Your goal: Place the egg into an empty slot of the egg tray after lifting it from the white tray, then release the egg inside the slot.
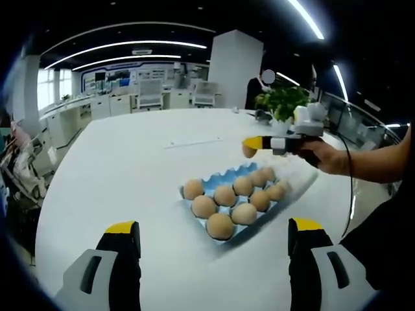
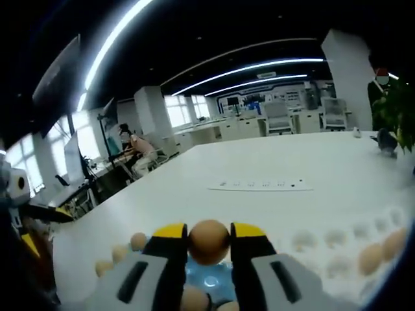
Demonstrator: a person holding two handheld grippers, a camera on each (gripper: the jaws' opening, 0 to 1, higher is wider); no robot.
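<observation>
Right gripper (image 2: 209, 243) fingers pinching brown egg (image 2: 209, 241) above blue egg tray (image 1: 228, 188) on white desk (image 1: 130, 175). White tray (image 2: 337, 253) right. Left gripper (image 1: 214, 249) fingers spread, nearer.

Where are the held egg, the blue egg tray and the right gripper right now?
held egg (image 2: 209, 241), right gripper view, centre of its shell.
blue egg tray (image 1: 227, 177), left gripper view, bare blue rim at the far edge.
right gripper (image 1: 250, 146), left gripper view, yellow jaw tips.
</observation>
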